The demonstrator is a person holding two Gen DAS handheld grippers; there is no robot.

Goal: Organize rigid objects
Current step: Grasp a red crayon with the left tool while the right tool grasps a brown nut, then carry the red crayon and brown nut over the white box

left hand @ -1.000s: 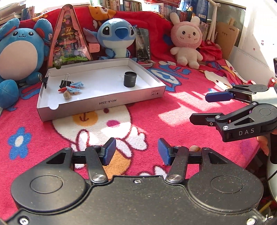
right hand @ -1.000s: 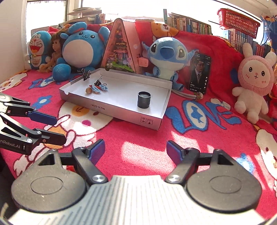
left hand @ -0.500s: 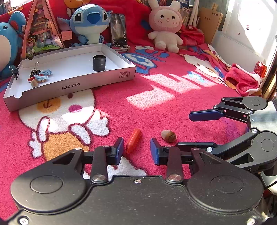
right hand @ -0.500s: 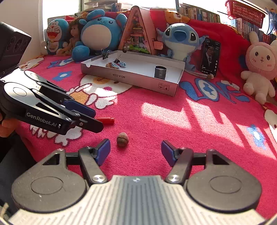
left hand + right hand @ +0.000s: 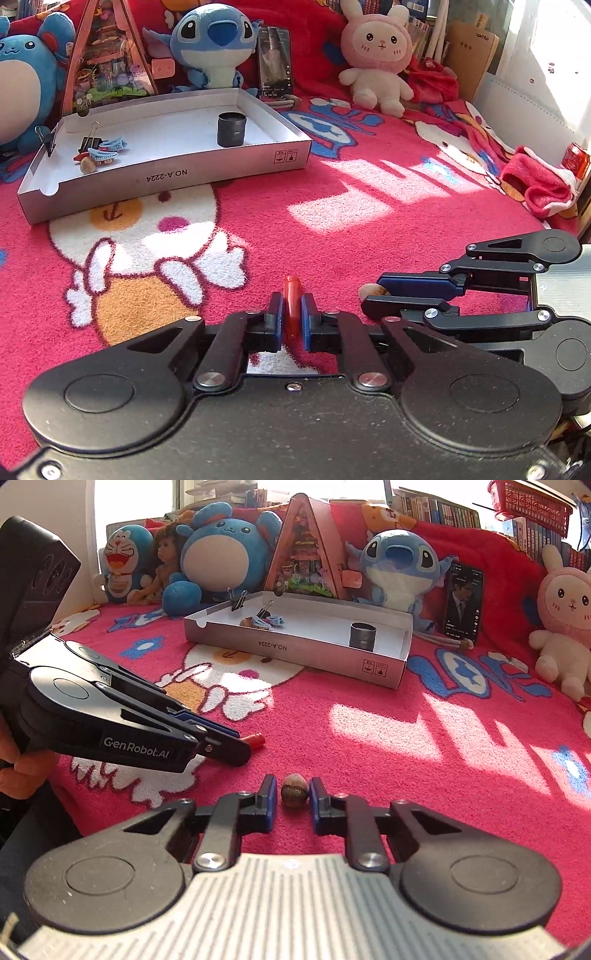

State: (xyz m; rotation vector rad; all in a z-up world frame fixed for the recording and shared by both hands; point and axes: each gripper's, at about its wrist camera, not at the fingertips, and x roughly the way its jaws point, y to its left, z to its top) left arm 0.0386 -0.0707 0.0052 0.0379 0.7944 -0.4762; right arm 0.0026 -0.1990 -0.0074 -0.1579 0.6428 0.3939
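Observation:
My left gripper (image 5: 291, 317) is shut on a small red-orange pen cap (image 5: 292, 301) that lies on the red blanket; its tip also shows in the right wrist view (image 5: 255, 739). My right gripper (image 5: 293, 799) is shut on a brown acorn-like nut (image 5: 294, 791), low on the blanket; the nut peeks out in the left wrist view (image 5: 371, 290). The white cardboard tray (image 5: 166, 177) sits farther back and holds a black cylinder (image 5: 231, 129), binder clips (image 5: 88, 142), blue hair clips (image 5: 105, 149) and another nut (image 5: 87, 165).
Plush toys line the back: a Stitch (image 5: 218, 48), a pink rabbit (image 5: 376, 59), a blue round one (image 5: 22, 77). A triangular diorama (image 5: 107, 59) and a photo card (image 5: 274, 62) stand behind the tray. A red cloth (image 5: 539, 184) lies right.
Both grippers moved down and forward to the blanket. The left closed on the pen cap and the right closed around the nut.

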